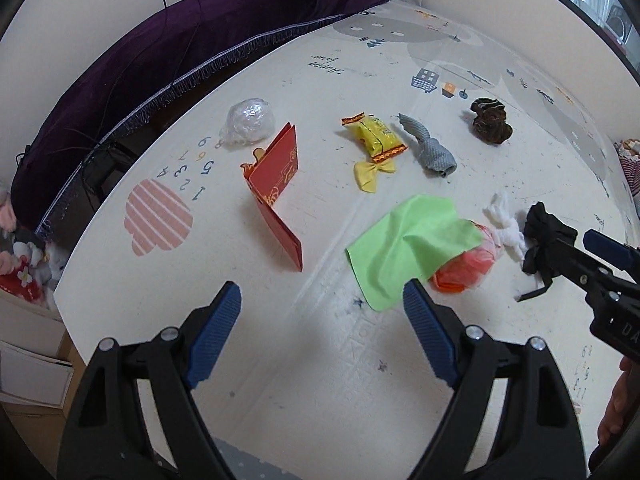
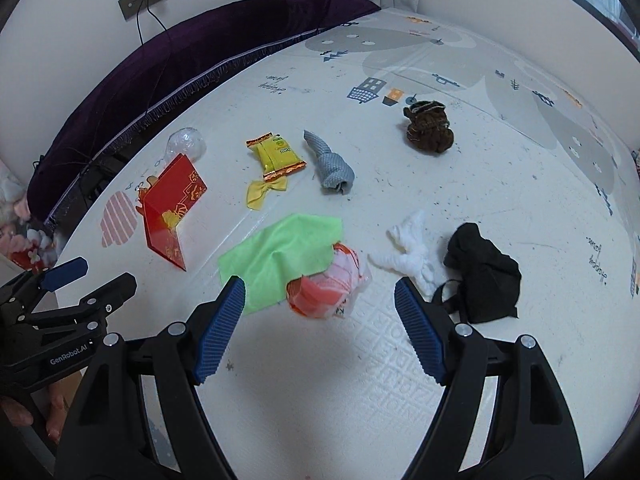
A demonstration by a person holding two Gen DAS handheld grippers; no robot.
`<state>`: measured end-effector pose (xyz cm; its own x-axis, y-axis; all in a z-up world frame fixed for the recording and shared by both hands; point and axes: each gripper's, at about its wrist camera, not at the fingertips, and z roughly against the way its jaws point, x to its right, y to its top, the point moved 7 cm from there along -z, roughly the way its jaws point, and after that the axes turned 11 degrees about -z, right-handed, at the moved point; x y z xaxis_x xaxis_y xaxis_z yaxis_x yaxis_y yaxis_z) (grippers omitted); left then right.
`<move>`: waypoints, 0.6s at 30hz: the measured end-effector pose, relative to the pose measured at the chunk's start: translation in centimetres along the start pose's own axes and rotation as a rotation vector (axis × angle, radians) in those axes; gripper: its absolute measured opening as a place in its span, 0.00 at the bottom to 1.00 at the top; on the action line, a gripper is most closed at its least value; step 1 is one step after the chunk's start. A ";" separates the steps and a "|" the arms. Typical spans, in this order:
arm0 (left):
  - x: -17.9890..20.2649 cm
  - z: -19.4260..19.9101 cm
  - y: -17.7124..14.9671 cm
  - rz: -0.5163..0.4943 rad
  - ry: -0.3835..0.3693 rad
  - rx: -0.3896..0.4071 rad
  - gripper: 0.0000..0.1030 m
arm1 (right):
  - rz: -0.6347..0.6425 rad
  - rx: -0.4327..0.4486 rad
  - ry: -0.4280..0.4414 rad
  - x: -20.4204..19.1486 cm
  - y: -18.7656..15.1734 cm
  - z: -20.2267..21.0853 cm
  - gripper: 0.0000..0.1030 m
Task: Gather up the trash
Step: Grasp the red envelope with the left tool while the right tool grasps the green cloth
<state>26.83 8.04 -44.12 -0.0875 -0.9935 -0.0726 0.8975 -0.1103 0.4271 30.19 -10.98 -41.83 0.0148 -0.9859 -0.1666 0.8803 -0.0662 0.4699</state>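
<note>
Litter lies scattered on a white play mat [image 1: 320, 380] [image 2: 500, 200]. Nearest is a green cloth [image 1: 404, 248] [image 2: 276, 256] draped partly over an orange-red plastic bag [image 1: 468, 270] [image 2: 328, 292]. A folded red envelope [image 1: 276, 188] [image 2: 172, 212], a yellow snack wrapper [image 1: 374, 138] [image 2: 276, 156], a yellow bow [image 1: 372, 172] [image 2: 264, 194] and a crumpled clear plastic ball [image 1: 248, 120] [image 2: 186, 144] lie farther back. My left gripper [image 1: 322, 304] hovers open before the cloth's near edge. My right gripper [image 2: 320, 302] is open above the orange bag, nothing between its fingers.
A grey sock [image 1: 430, 148] [image 2: 330, 168], a brown cloth bundle [image 1: 490, 120] [image 2: 428, 128], a white rag [image 1: 504, 228] [image 2: 412, 256] and a black garment [image 1: 548, 236] [image 2: 484, 272] also lie on the mat. A purple cushion [image 1: 160, 52] [image 2: 180, 48] borders its far left edge.
</note>
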 end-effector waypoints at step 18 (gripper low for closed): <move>-5.0 -12.7 1.2 -0.031 0.029 -0.067 0.43 | 0.056 -0.091 -0.027 -6.7 -0.1 -13.6 0.72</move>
<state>33.82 13.26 -54.67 -0.1040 -0.9883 -0.1111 0.9214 -0.1378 0.3634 36.49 -2.23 -52.51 0.0532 -0.9915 -0.1187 0.9178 0.0017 0.3971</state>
